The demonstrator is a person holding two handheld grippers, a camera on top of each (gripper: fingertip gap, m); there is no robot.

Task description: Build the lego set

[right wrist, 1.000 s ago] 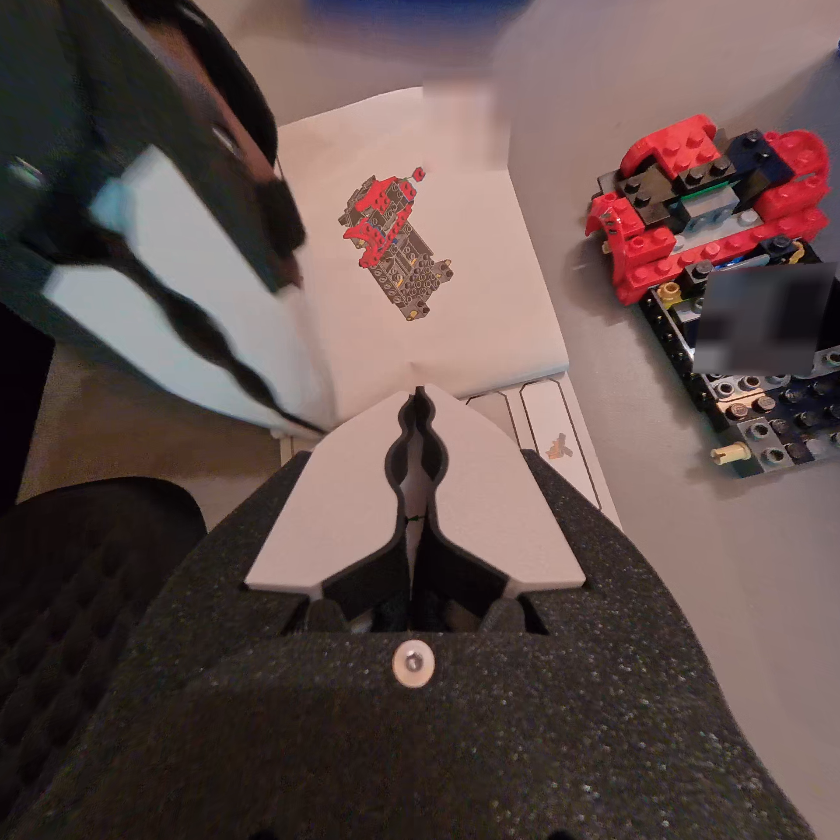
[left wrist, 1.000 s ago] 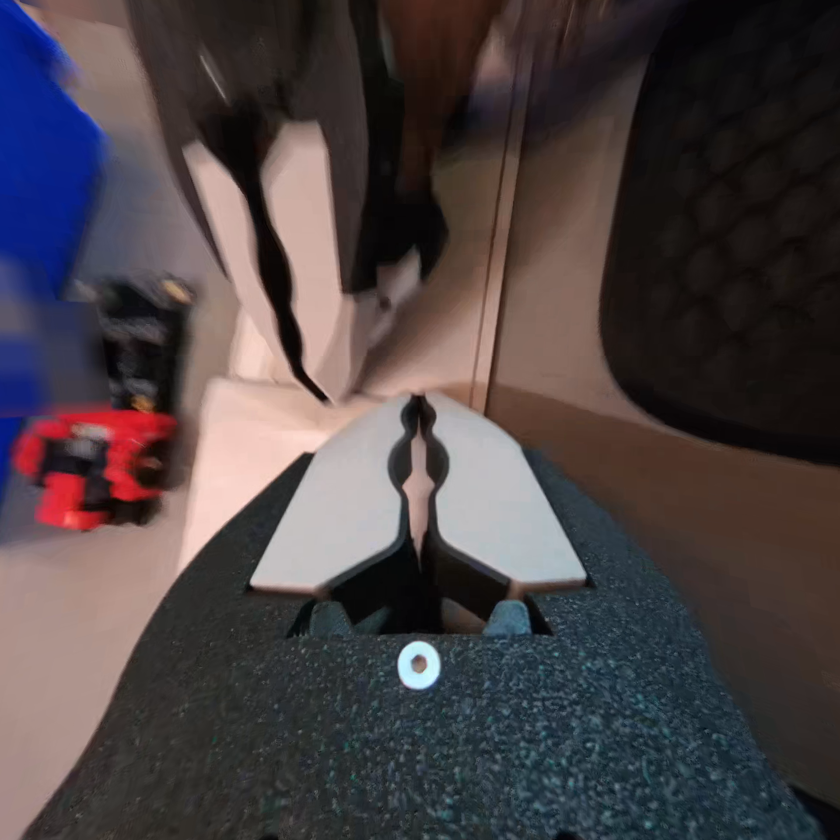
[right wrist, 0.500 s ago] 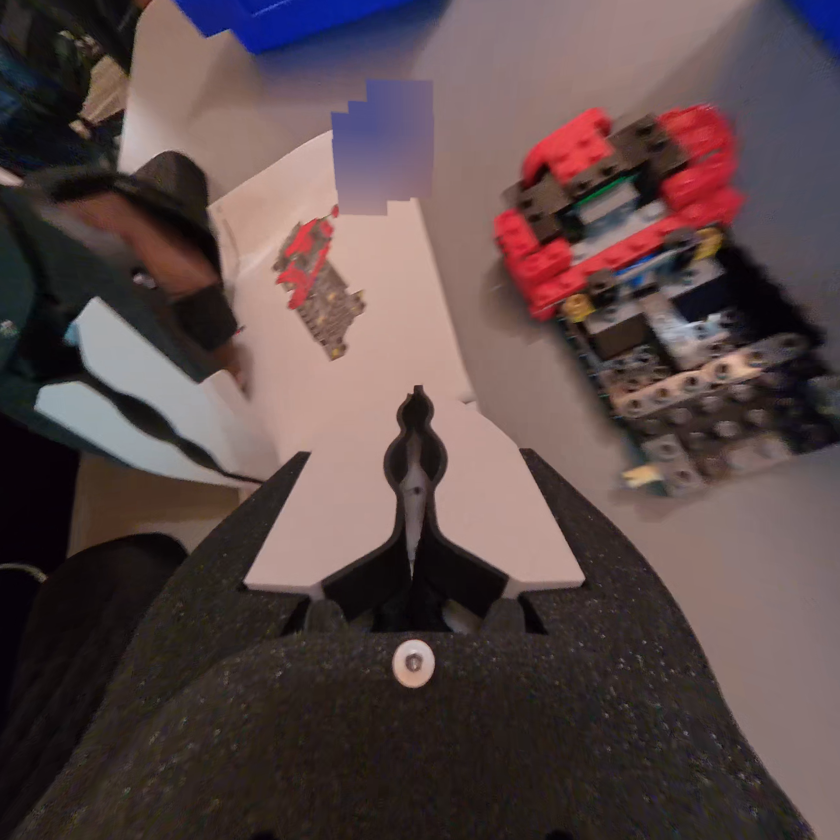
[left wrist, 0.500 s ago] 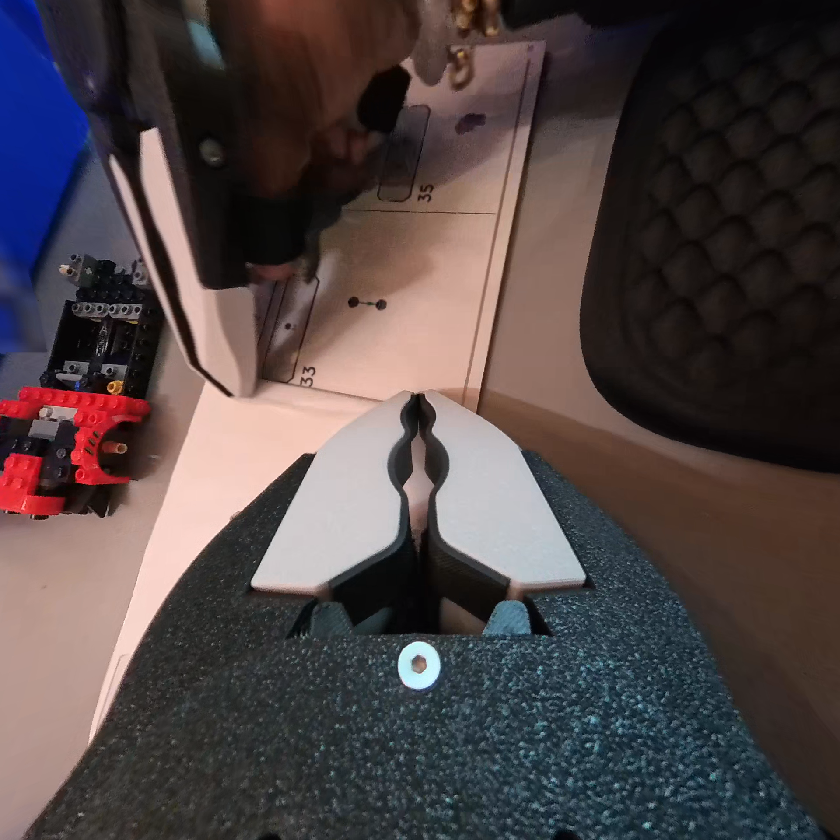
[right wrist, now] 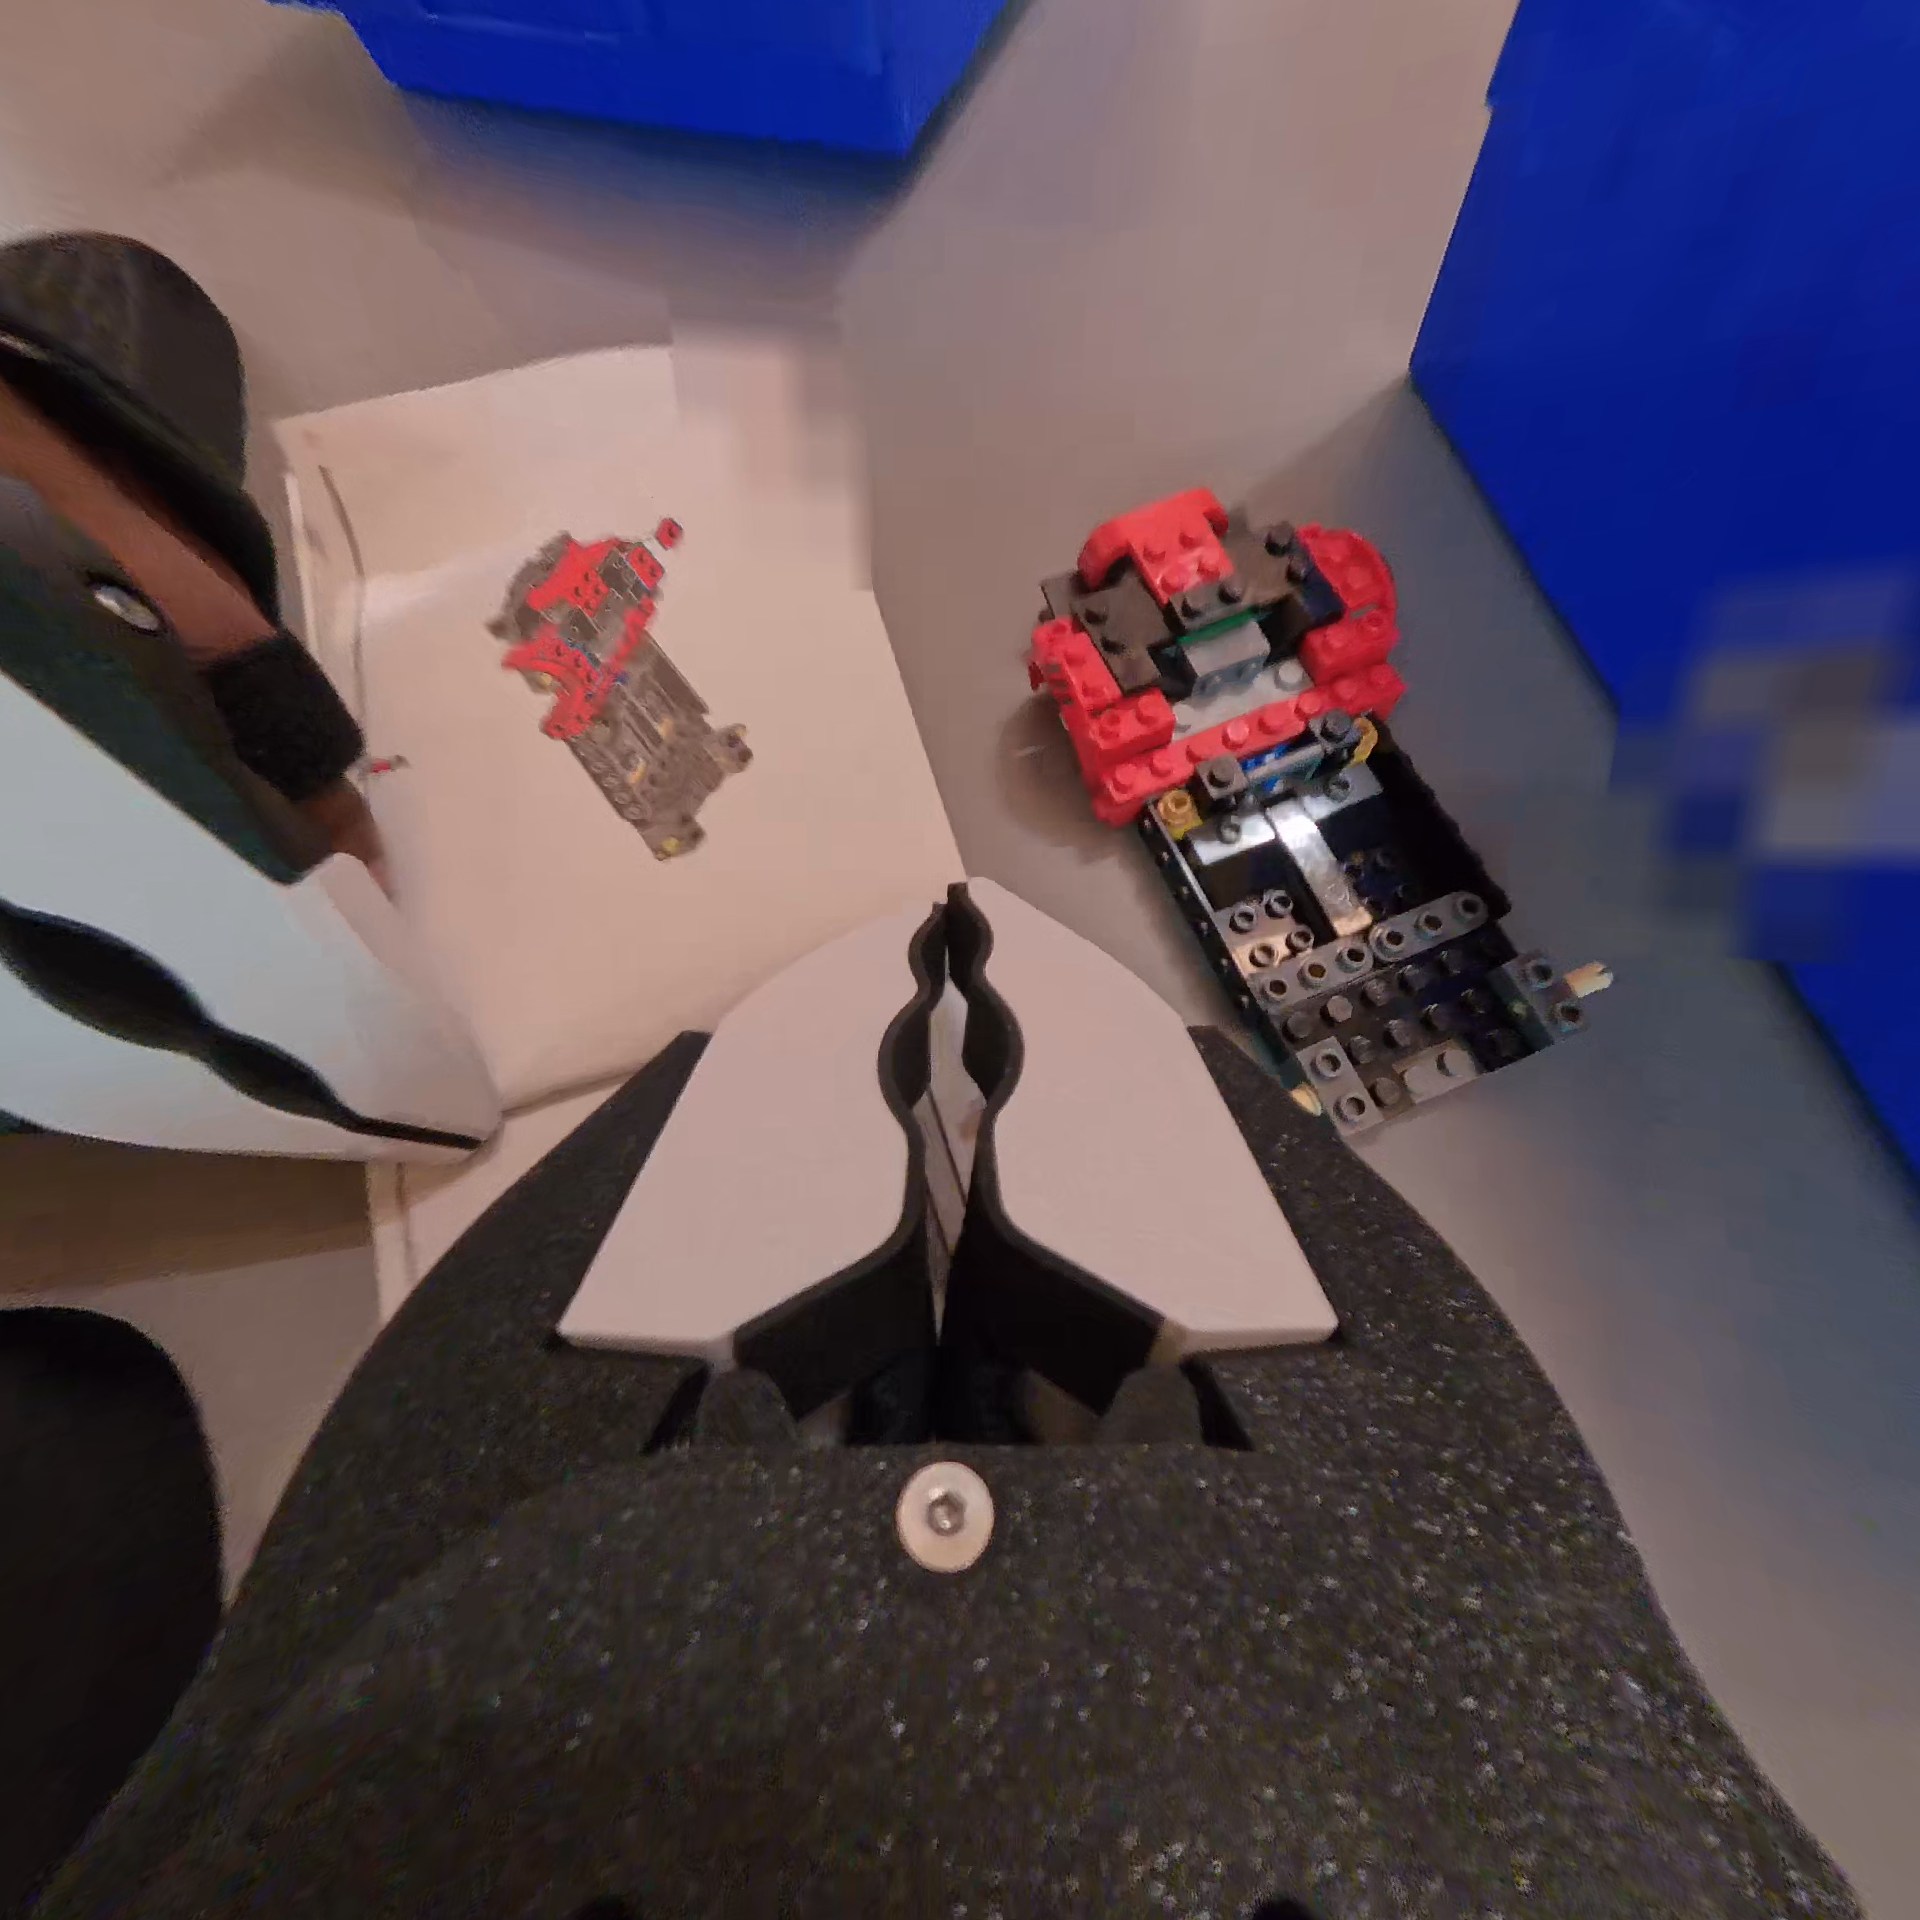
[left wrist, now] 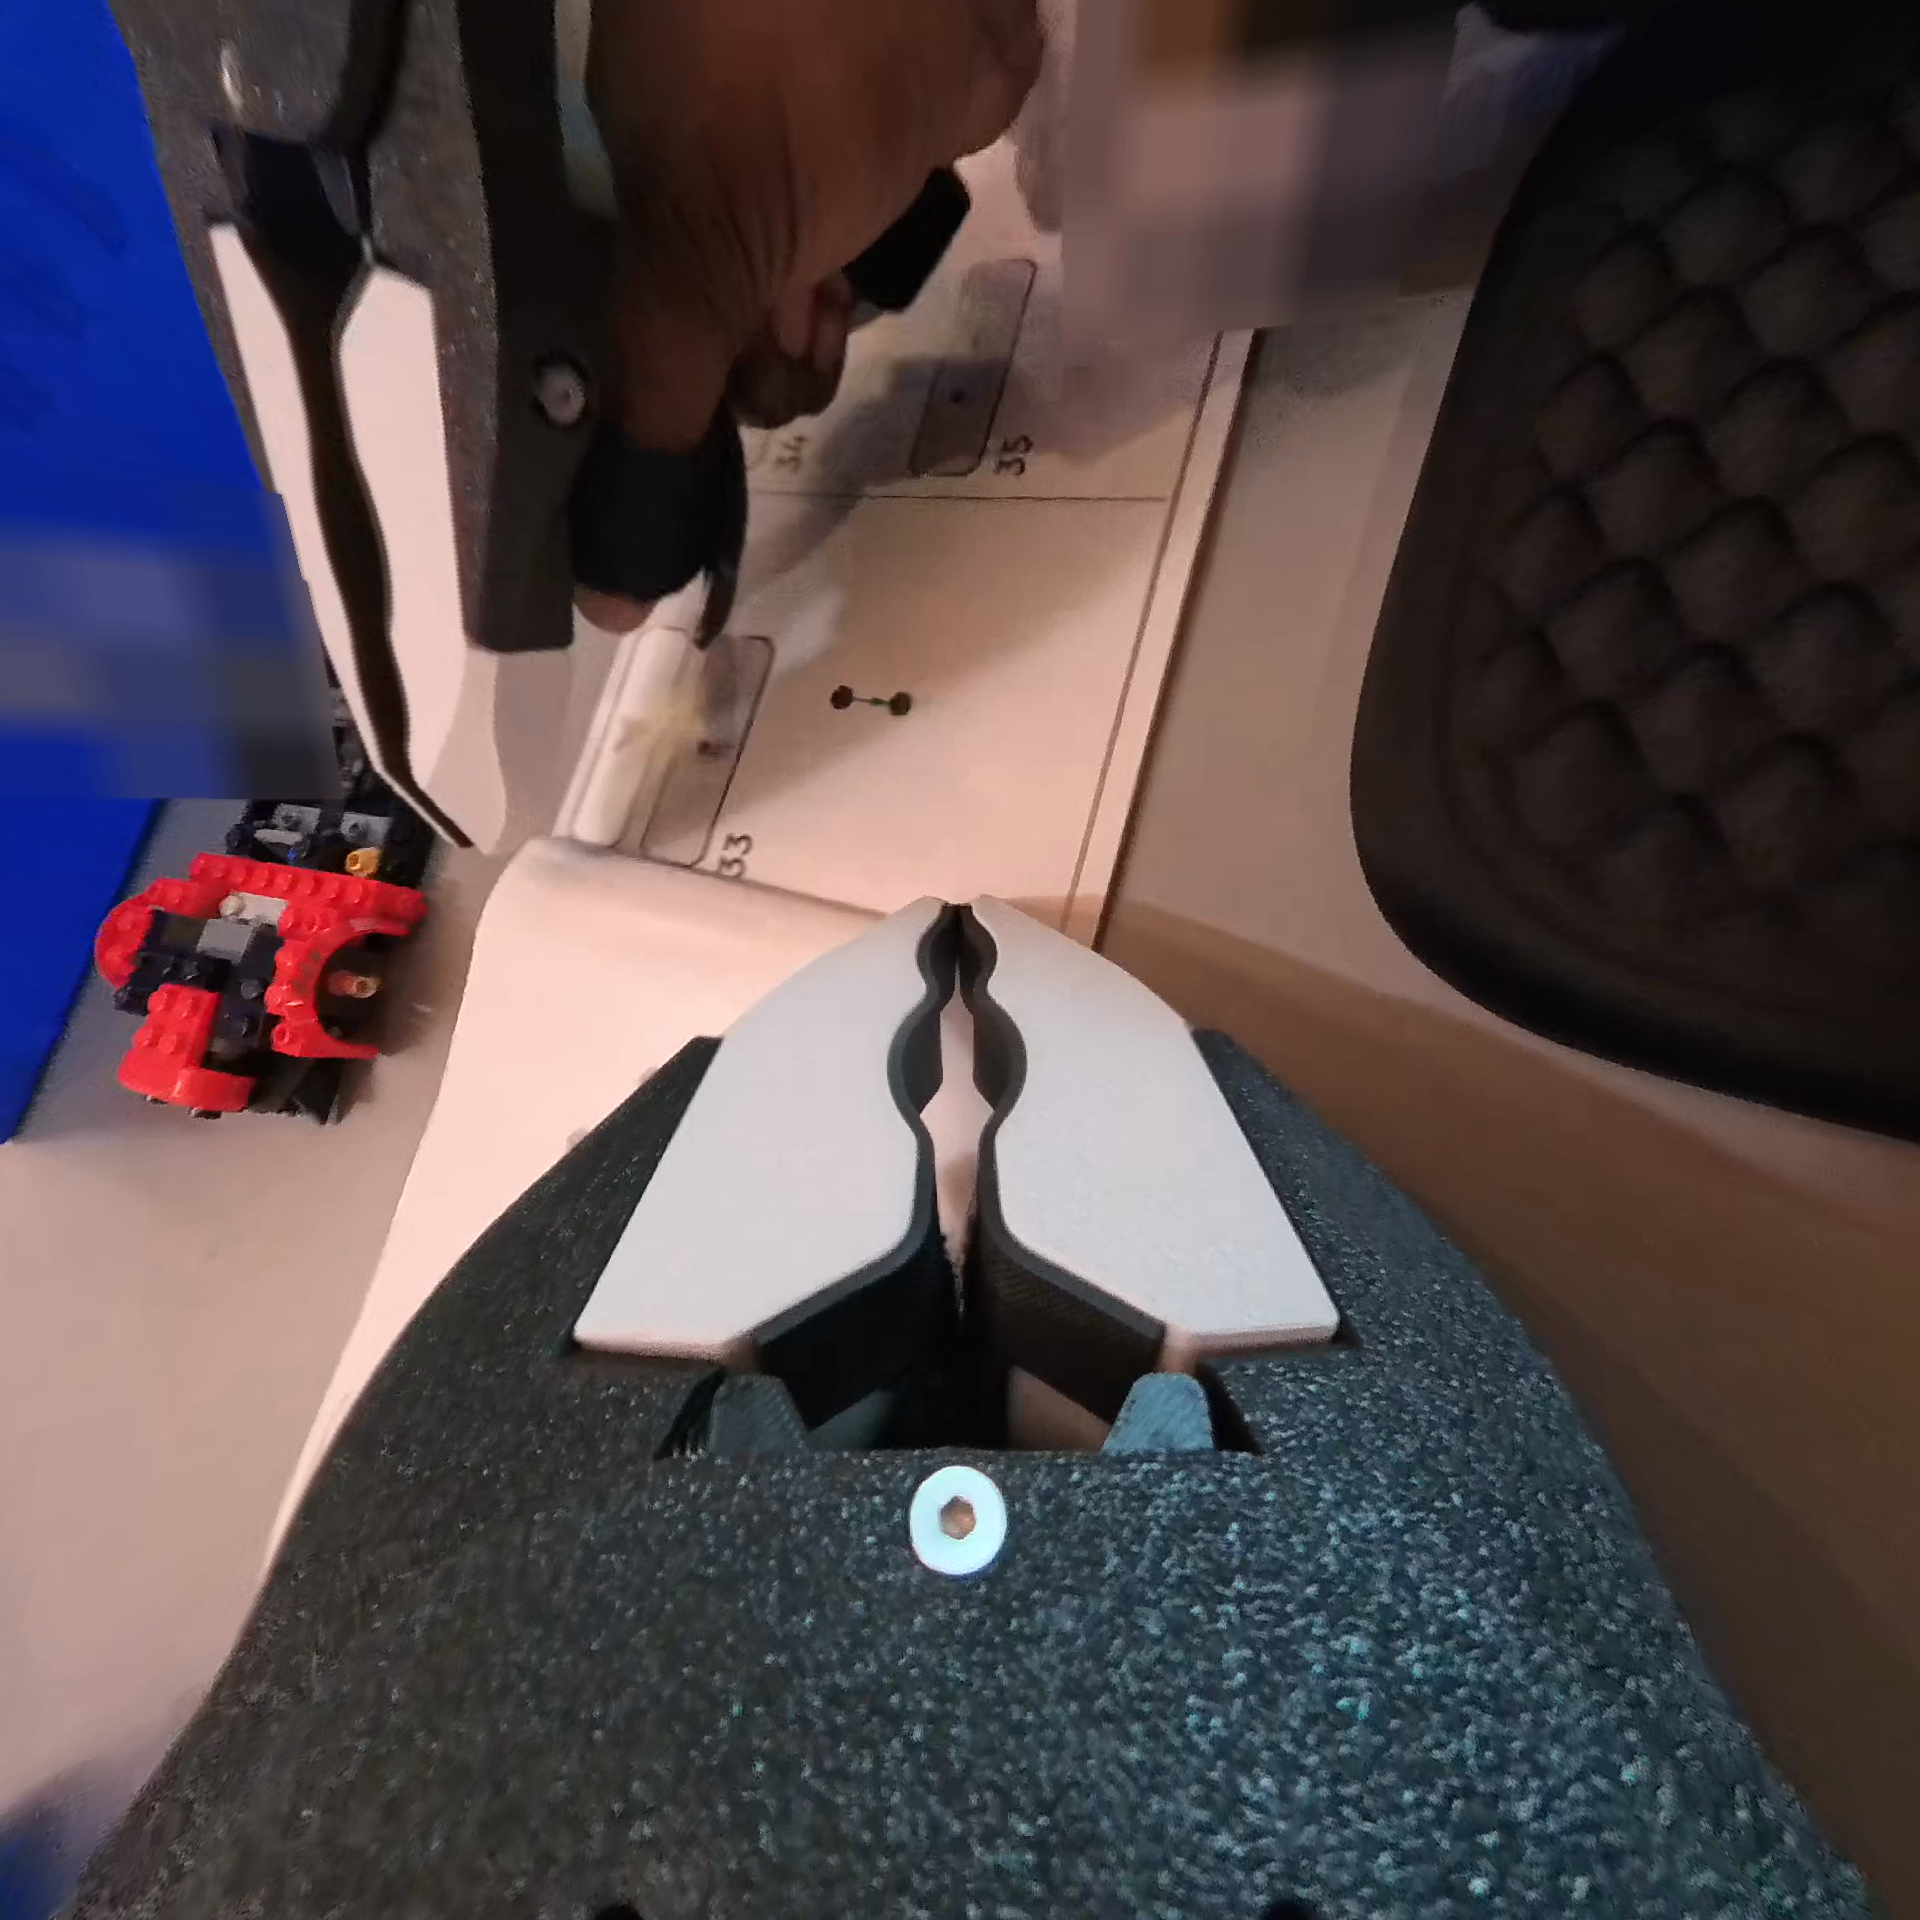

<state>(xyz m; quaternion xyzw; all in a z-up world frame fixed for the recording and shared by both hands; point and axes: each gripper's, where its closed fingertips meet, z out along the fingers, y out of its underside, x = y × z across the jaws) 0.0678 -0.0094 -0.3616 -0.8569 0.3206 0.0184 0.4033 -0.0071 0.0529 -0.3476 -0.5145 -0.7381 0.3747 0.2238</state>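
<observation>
Right wrist view shows the right gripper [right wrist: 956, 904] with its jaws together and nothing between them, above the open instruction booklet [right wrist: 582, 914]. Just beside the booklet, the half-built red and black lego car [right wrist: 1278, 790] sits on the table [right wrist: 1091, 312]. The left gripper [left wrist: 958, 914] is likewise closed and empty, over the booklet's other page.

A pale table [right wrist: 1195, 343] carries a half-built red and black lego car [right wrist: 1278, 790], with the open instruction booklet [right wrist: 644, 935] just beside it. Blue bins [right wrist: 1683, 312] stand on the table beyond and beside the car; the booklet reaches the table's near edge
</observation>
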